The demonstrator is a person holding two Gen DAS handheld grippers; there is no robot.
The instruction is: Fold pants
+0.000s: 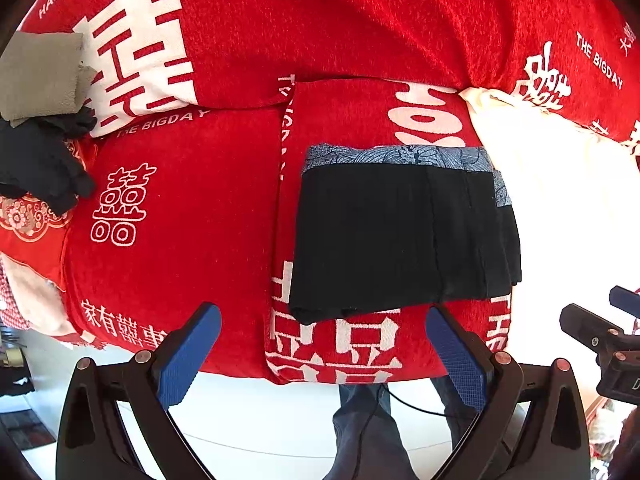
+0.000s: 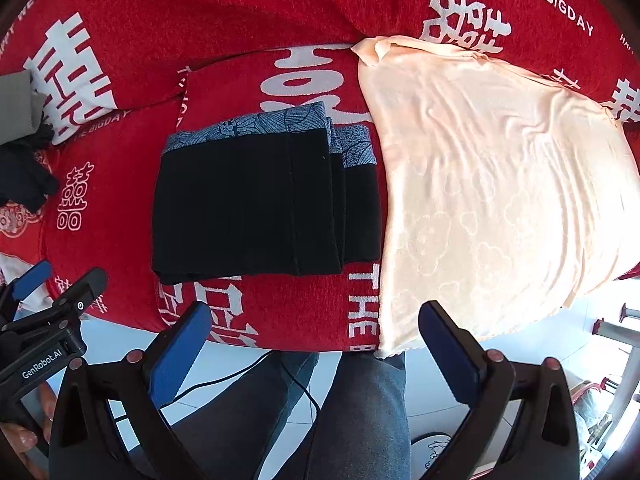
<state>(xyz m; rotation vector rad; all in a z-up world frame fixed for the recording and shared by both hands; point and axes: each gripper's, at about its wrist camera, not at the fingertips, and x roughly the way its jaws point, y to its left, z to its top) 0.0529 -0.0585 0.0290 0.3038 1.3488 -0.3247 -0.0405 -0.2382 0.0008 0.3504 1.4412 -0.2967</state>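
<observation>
The black pants [image 1: 400,236] lie folded into a compact rectangle on the red patterned sofa cover [image 1: 192,208], with the blue patterned waistband [image 1: 392,157] along the far edge. They also show in the right wrist view [image 2: 256,208]. My left gripper [image 1: 324,344] is open and empty, held back from the near edge of the pants. My right gripper [image 2: 316,340] is open and empty, just off the sofa's front edge; it also shows at the right of the left wrist view [image 1: 600,332]. The left gripper shows at the left of the right wrist view [image 2: 52,300].
A cream blanket [image 2: 492,184] lies right of the pants. A grey cloth [image 1: 40,76] and dark clothes [image 1: 40,164] sit at the far left. The person's jeans-clad legs [image 2: 360,412] and a black cable [image 2: 248,372] are below, over a white tiled floor [image 1: 256,428].
</observation>
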